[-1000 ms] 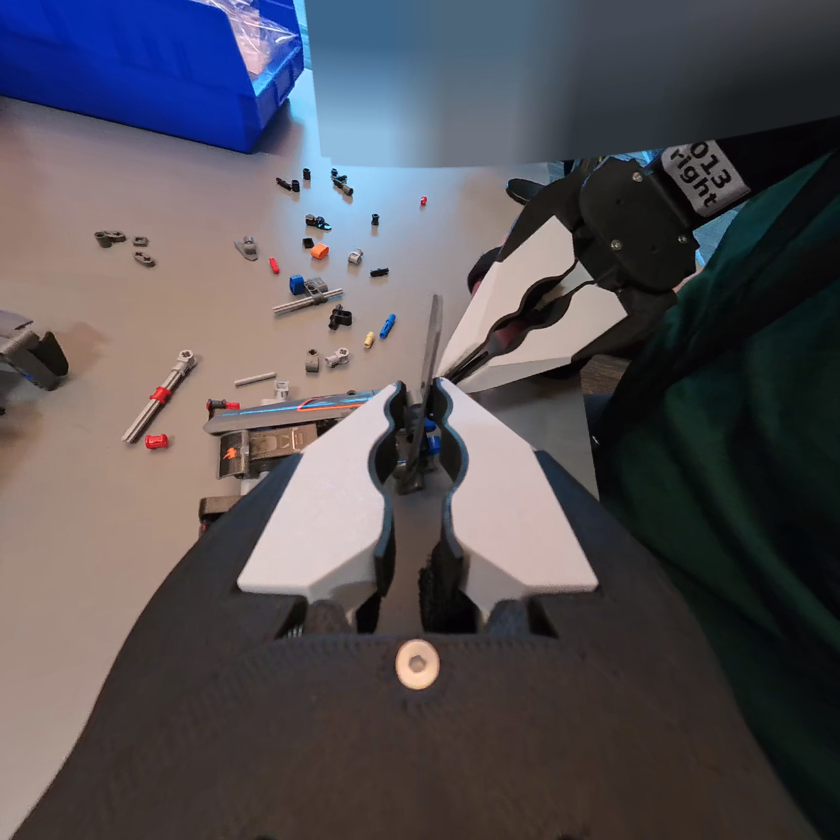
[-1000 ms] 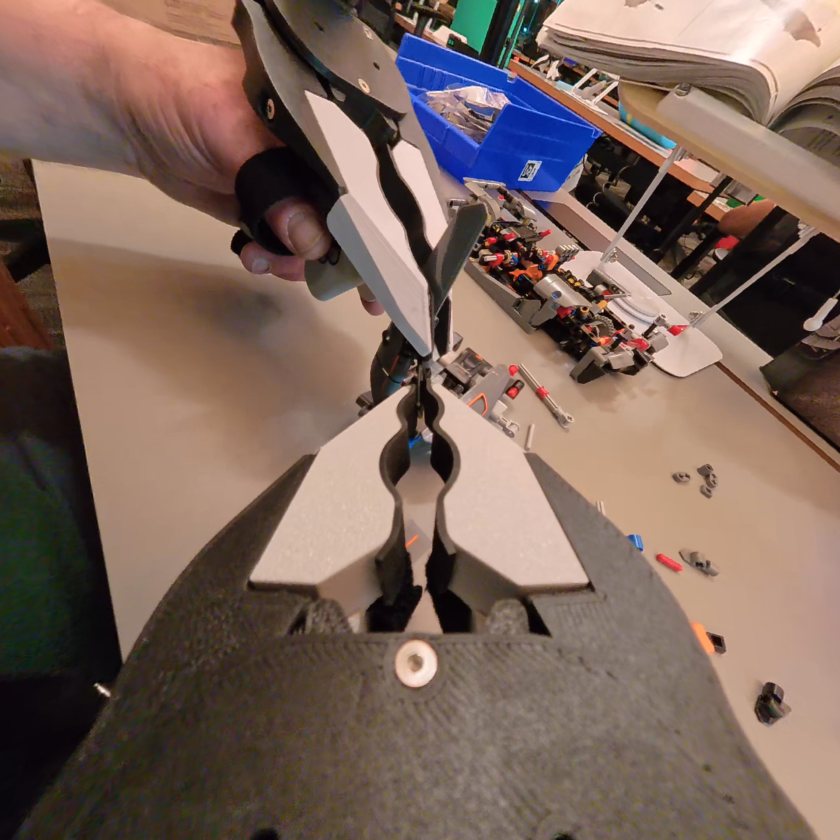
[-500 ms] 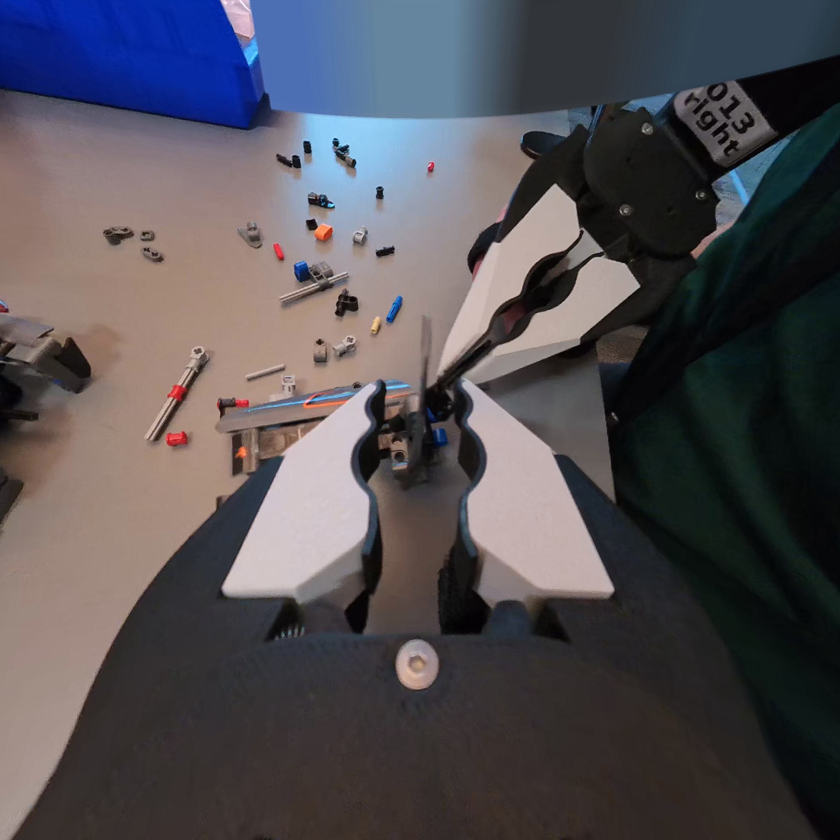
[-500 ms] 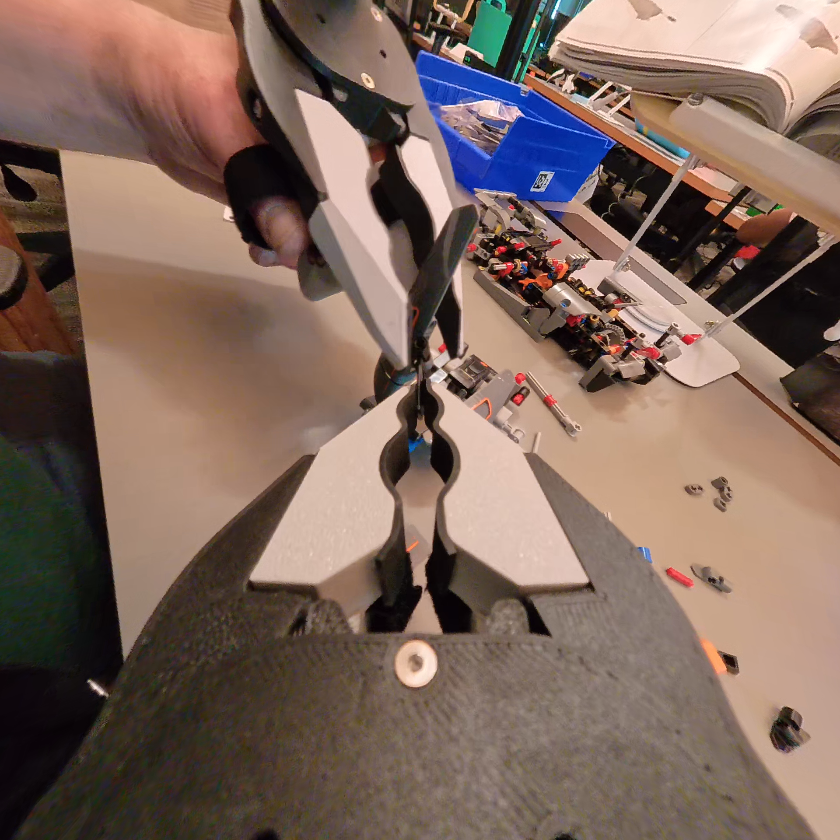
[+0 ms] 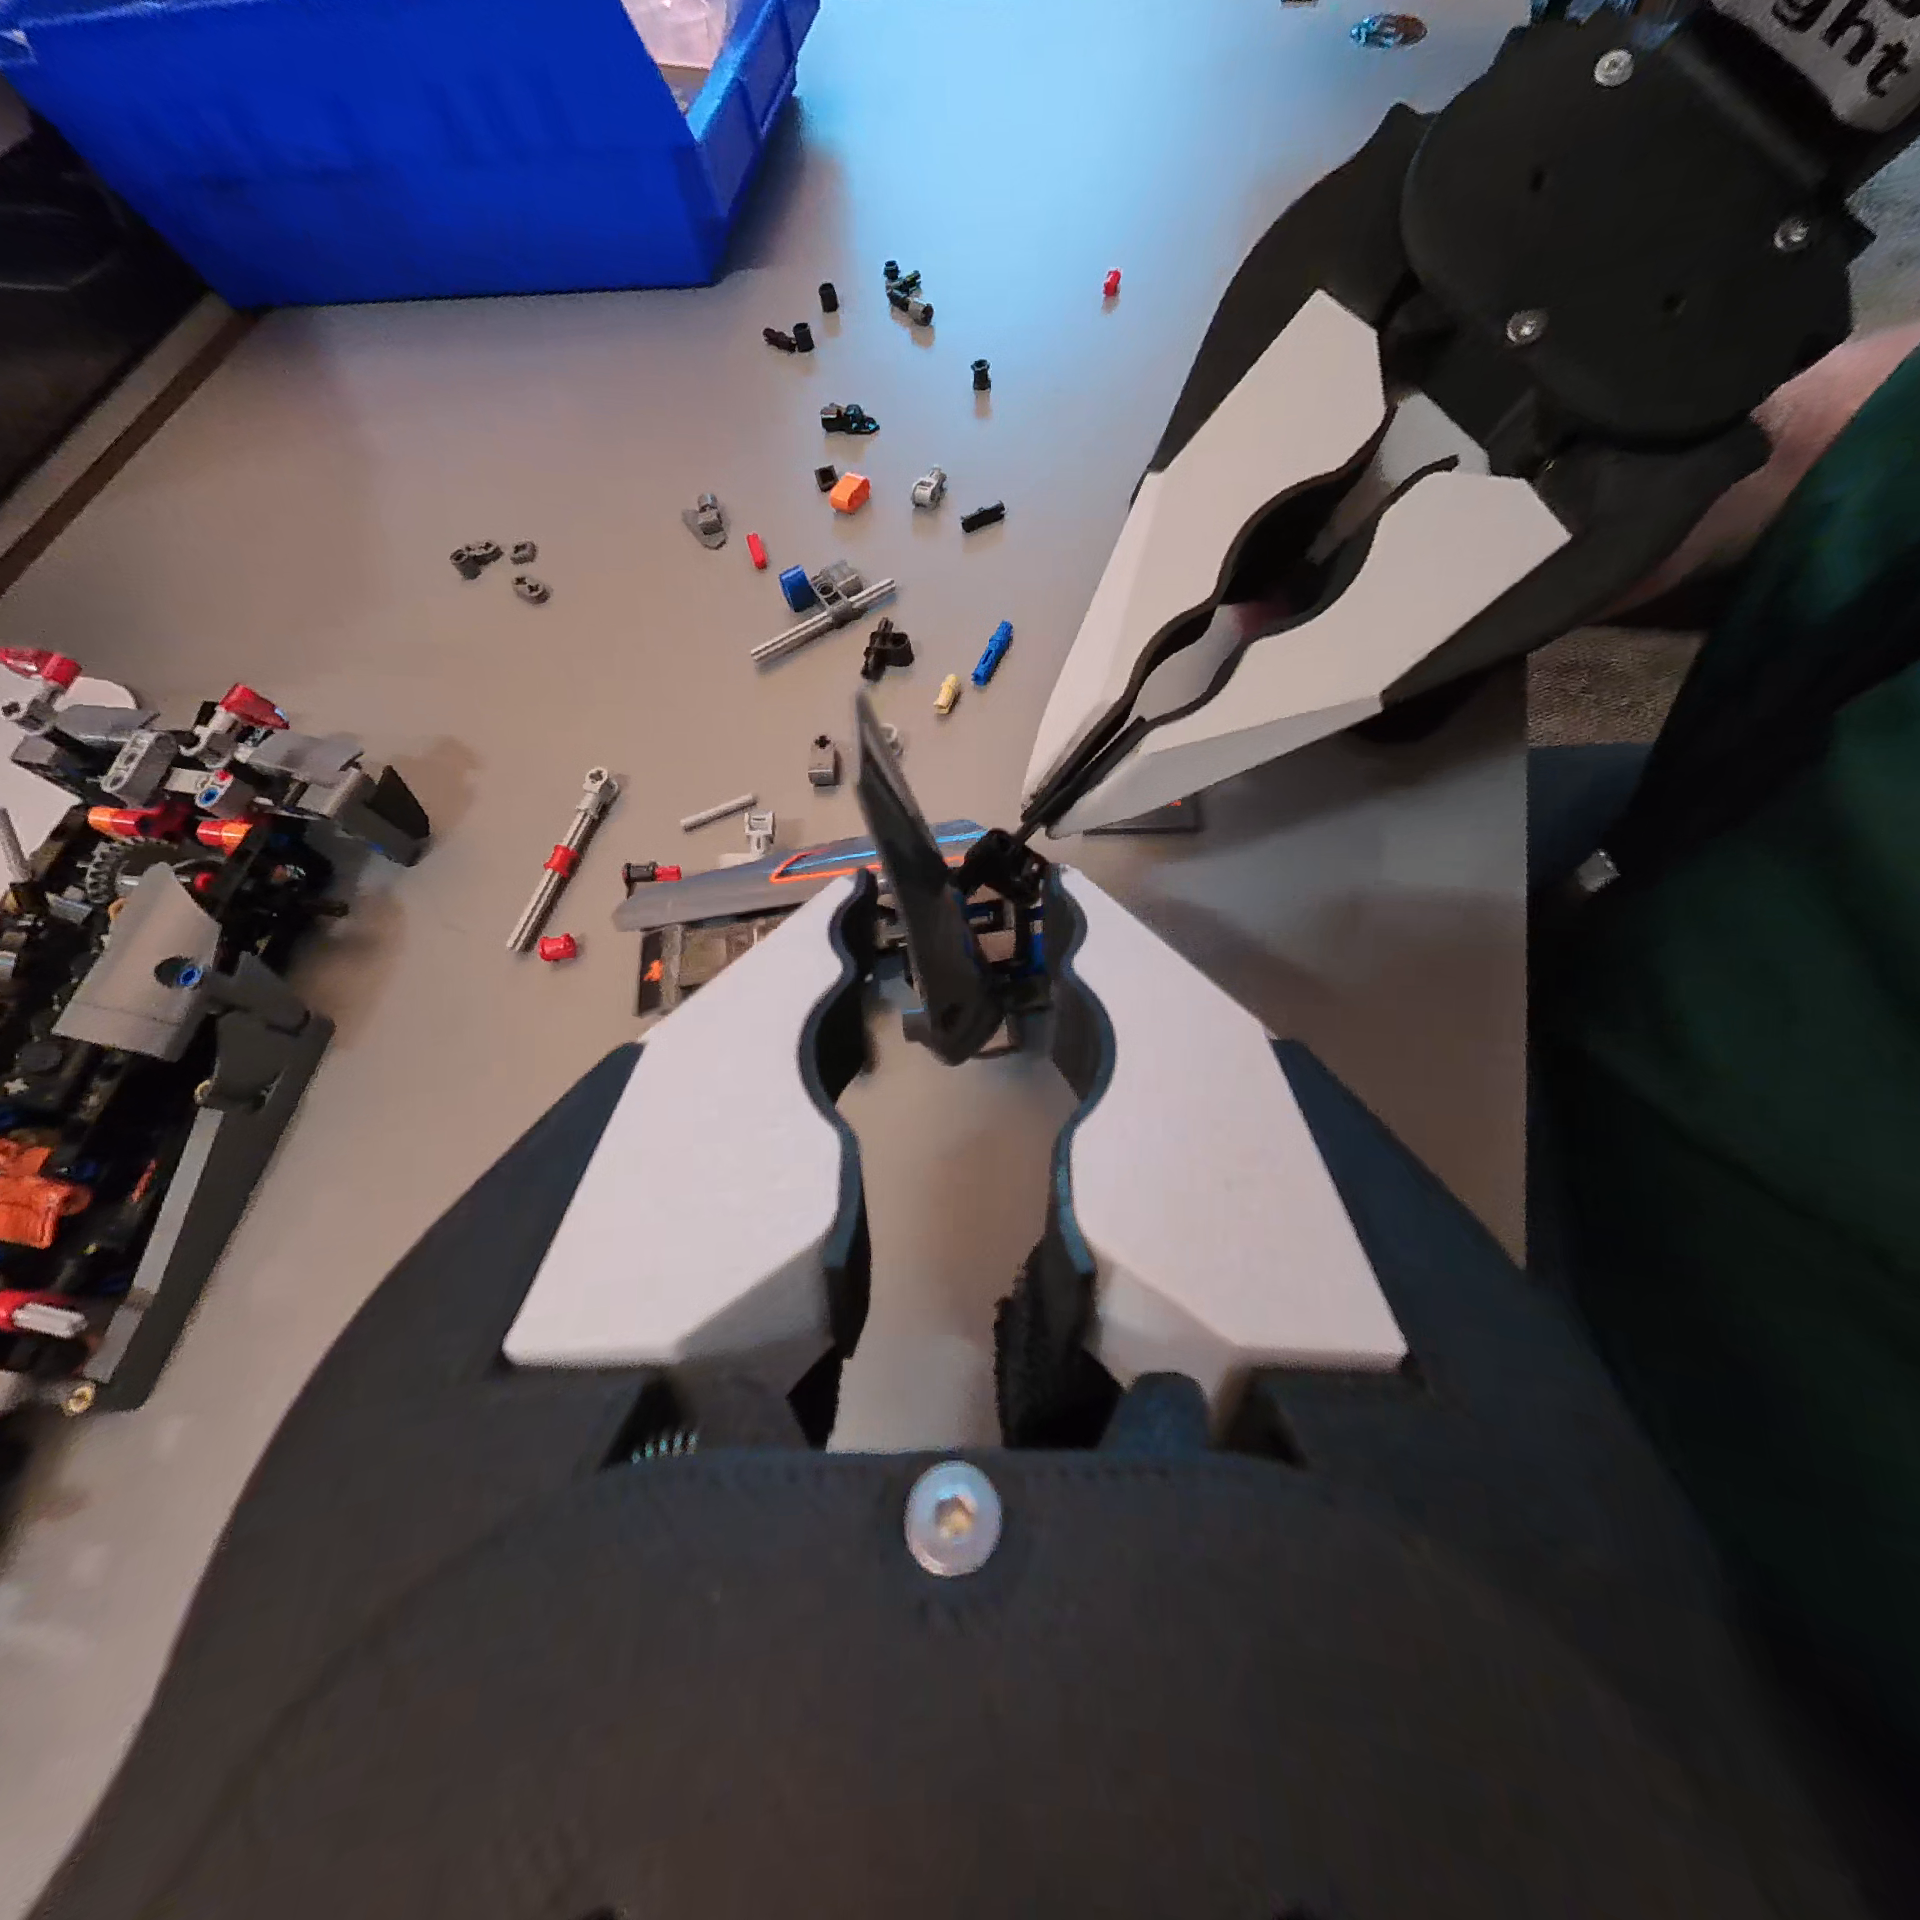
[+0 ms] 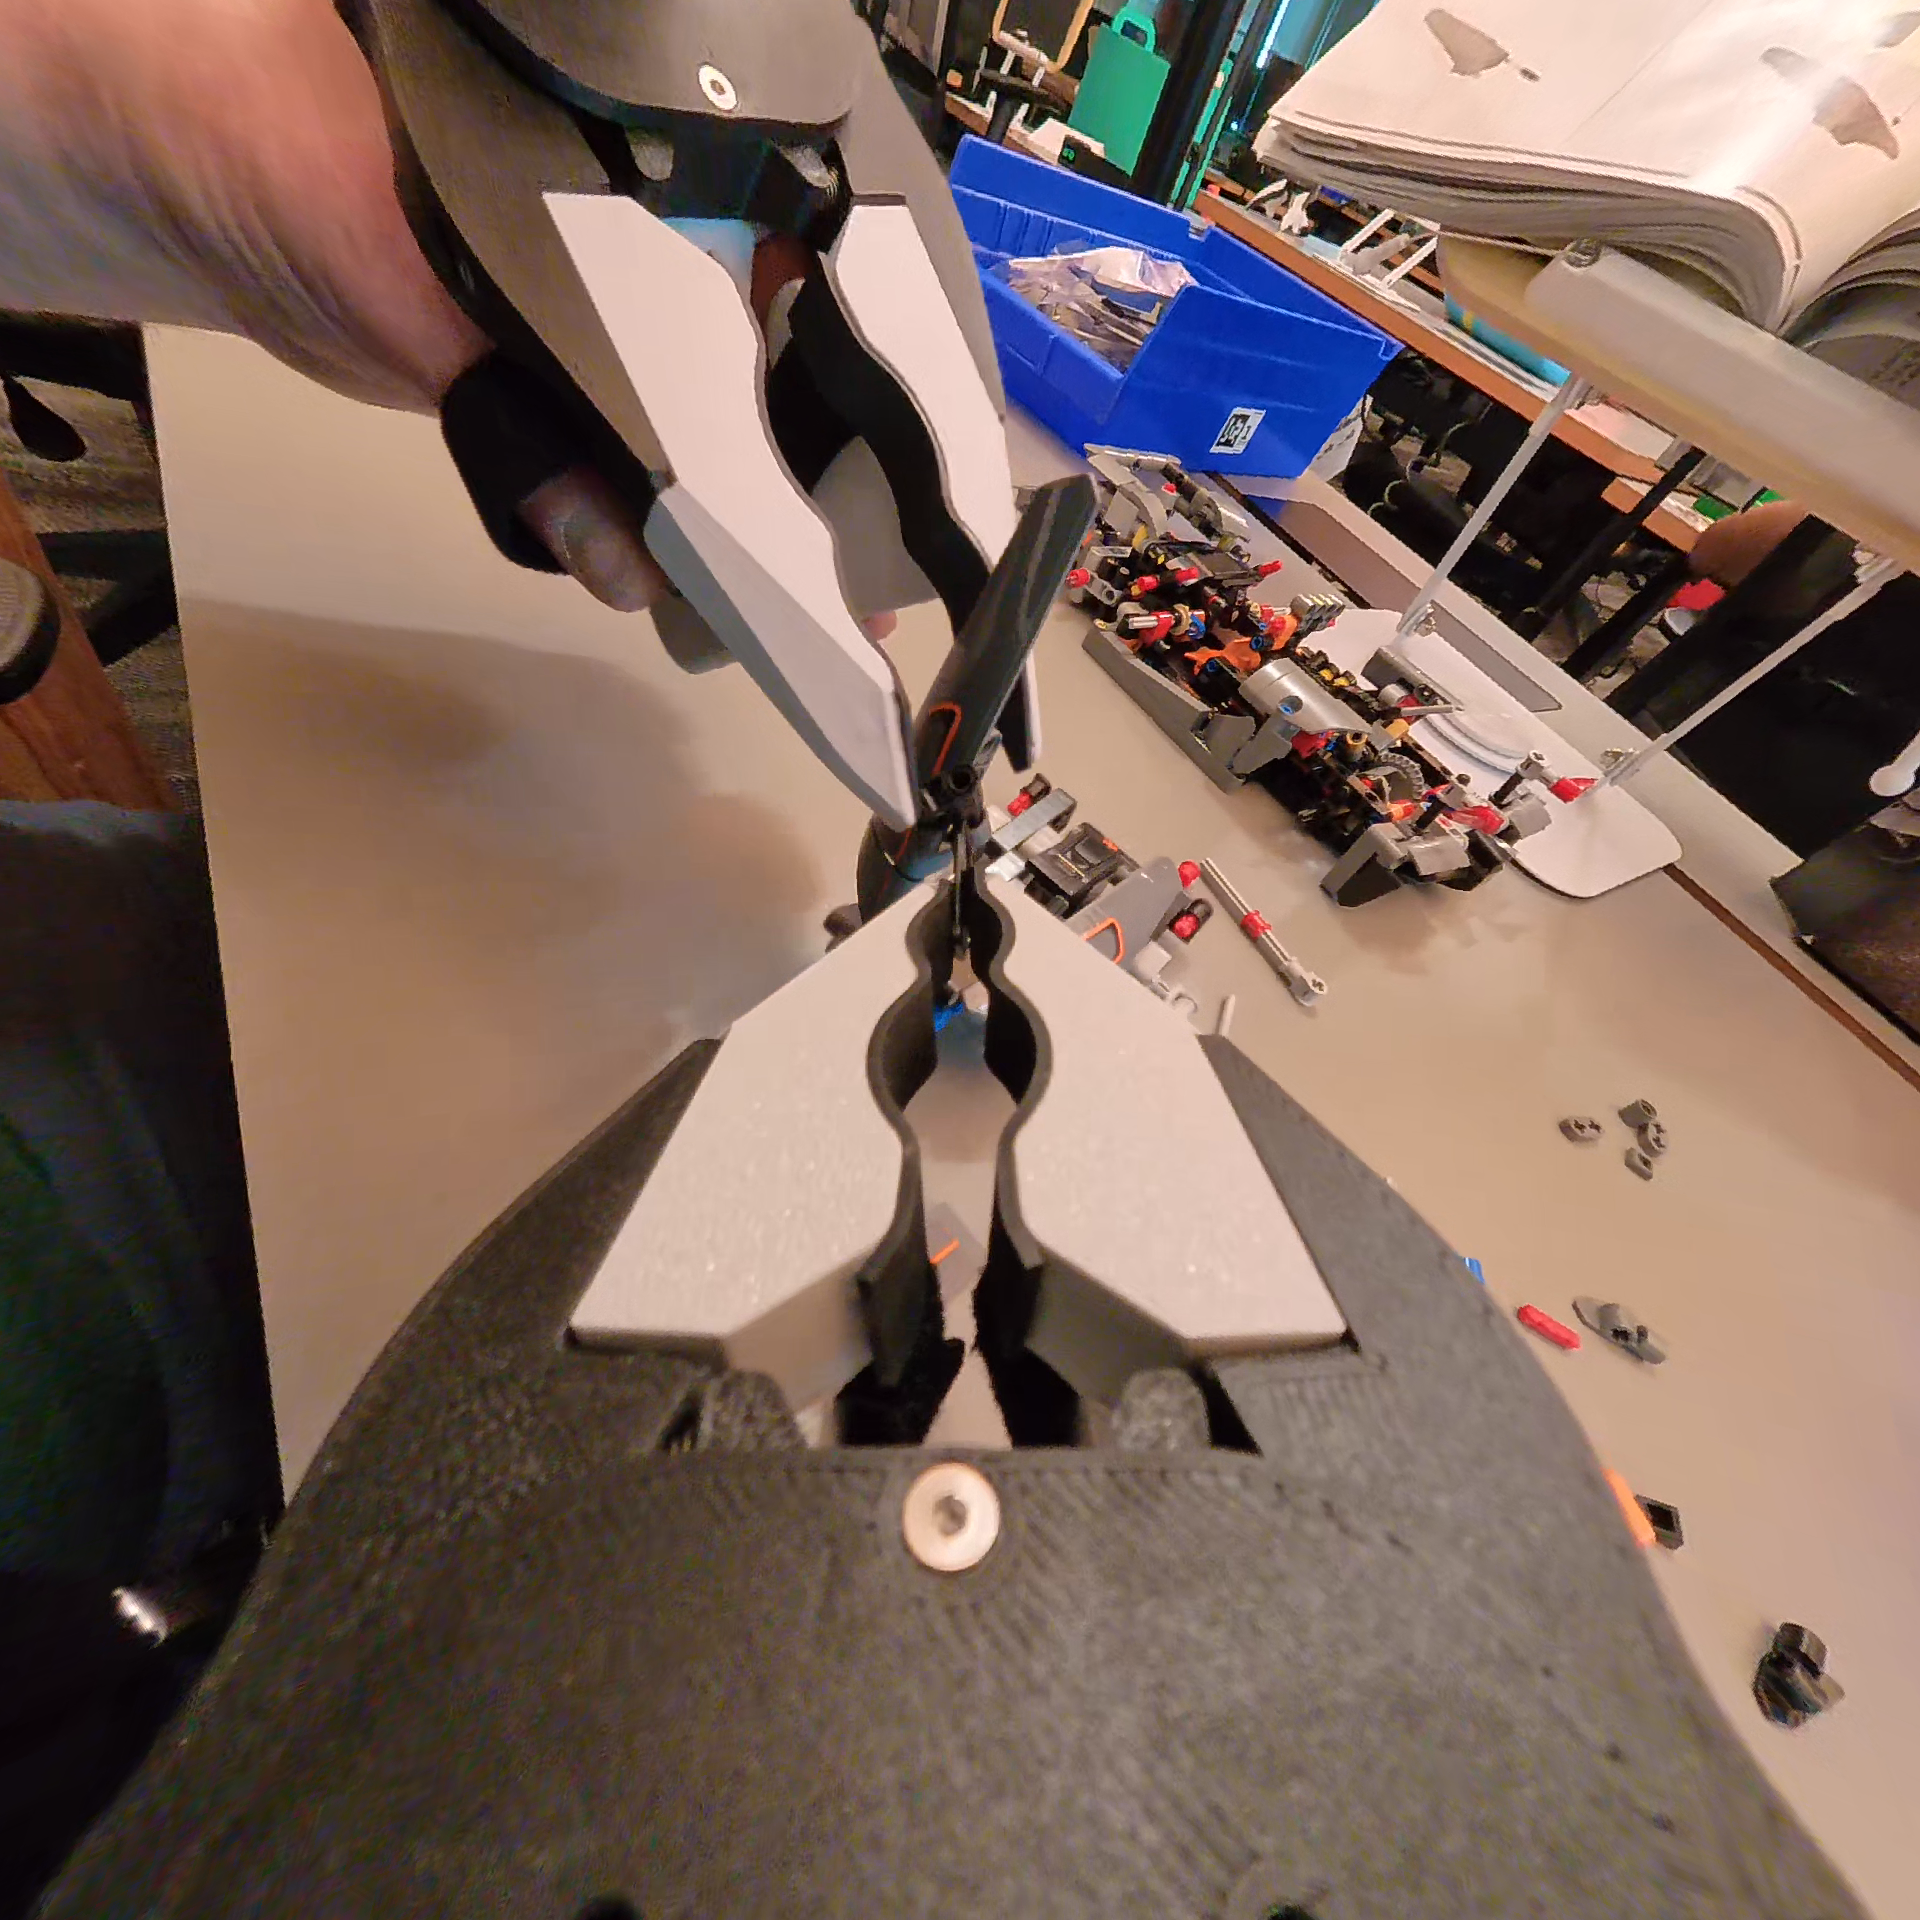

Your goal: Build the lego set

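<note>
Right hand-held gripper is clenched on a black pin — left hand-held gripper, spread wide, straddles the panel, whose long axis stands upright.

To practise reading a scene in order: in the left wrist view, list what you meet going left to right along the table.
Partly built lego car → grey axle with red bush → orange piece → blue pin → right gripper, its jaws pinched on a small black part.
</note>
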`<state>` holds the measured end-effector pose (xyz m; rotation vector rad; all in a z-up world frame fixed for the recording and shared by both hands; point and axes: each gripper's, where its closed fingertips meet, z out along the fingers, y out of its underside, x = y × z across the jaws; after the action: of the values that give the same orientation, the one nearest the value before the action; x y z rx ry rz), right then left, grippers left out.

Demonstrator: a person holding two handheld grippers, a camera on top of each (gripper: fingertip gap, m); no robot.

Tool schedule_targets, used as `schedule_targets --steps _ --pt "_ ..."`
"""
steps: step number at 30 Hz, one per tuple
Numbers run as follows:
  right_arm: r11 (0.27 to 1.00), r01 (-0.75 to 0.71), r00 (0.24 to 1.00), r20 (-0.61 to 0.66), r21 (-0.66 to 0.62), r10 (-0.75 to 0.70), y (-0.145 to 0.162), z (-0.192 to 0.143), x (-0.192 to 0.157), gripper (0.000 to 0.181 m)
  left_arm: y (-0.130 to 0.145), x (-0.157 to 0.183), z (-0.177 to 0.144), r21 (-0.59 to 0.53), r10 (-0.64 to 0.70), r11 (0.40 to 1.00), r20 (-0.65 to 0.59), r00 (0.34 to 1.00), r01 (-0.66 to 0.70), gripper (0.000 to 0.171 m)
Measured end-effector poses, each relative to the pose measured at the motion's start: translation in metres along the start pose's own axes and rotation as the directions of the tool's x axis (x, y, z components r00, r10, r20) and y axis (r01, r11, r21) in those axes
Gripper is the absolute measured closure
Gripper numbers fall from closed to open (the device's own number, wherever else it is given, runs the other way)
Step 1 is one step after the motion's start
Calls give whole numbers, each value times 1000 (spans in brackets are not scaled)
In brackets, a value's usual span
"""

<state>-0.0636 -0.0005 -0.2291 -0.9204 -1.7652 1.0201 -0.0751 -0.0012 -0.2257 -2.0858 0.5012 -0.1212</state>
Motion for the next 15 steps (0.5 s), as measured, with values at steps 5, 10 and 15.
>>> schedule_targets --steps 5,10,15 --pt "1000 -5 1000 -3 1 5 0 0 1 181 -2 1 2 -10 27 1000 -5 1000 -27 146" --pt "1000 -3 1000 1 2 3 0 0 0 181 0 1 1 -9 20 1000 20 1000 -20 145" --pt "1000 -11 1000 6 8 11 -1 0 0 181 2 1 1 -29 33 999 71 997 -31 141"
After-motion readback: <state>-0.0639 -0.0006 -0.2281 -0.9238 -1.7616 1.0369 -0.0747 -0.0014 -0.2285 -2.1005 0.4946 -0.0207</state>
